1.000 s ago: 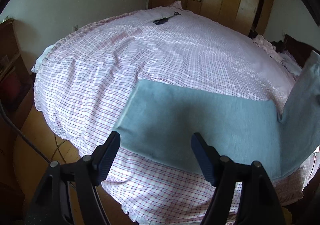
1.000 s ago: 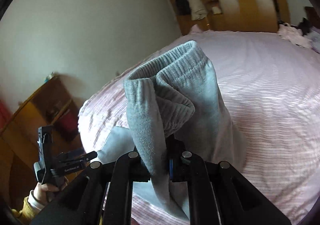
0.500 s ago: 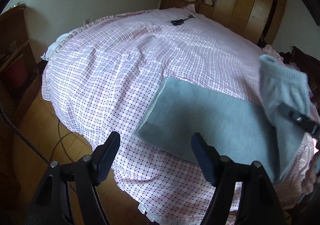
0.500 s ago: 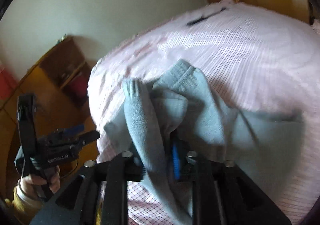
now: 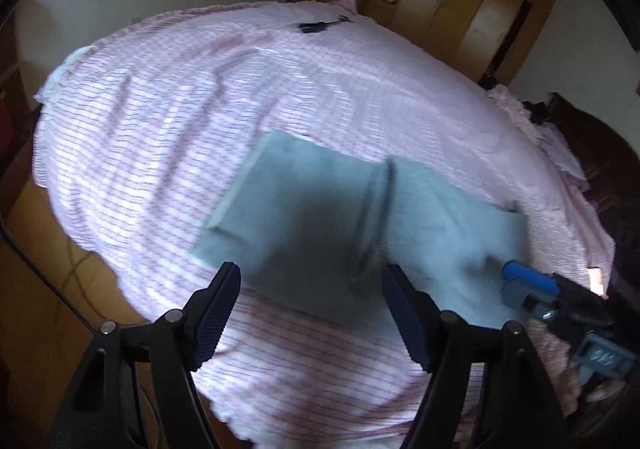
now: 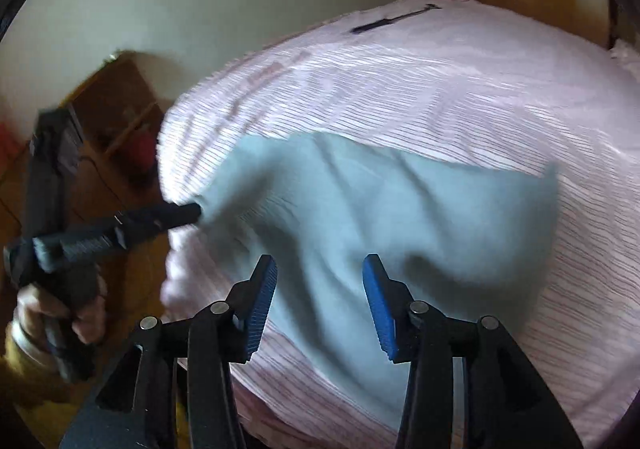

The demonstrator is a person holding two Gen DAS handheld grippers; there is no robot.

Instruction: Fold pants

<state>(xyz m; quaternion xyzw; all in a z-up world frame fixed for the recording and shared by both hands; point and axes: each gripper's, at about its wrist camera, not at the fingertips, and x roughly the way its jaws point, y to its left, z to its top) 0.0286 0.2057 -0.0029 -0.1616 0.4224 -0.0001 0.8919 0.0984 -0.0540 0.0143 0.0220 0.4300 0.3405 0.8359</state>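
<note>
Folded over since a second ago, the grey pants (image 5: 360, 217) now lie doubled on the pink checked bedspread (image 5: 180, 121), near its front edge, the cuff end no longer held aloft. Right gripper (image 6: 320, 289) has just been opening its jaws; they stand apart above the cloth, pinching nothing. Left gripper (image 5: 312, 313) hangs spread and empty by the left end. I judge the dropped layer may sit skewed or ridged at the fold, since it was let go without smoothing.
</note>
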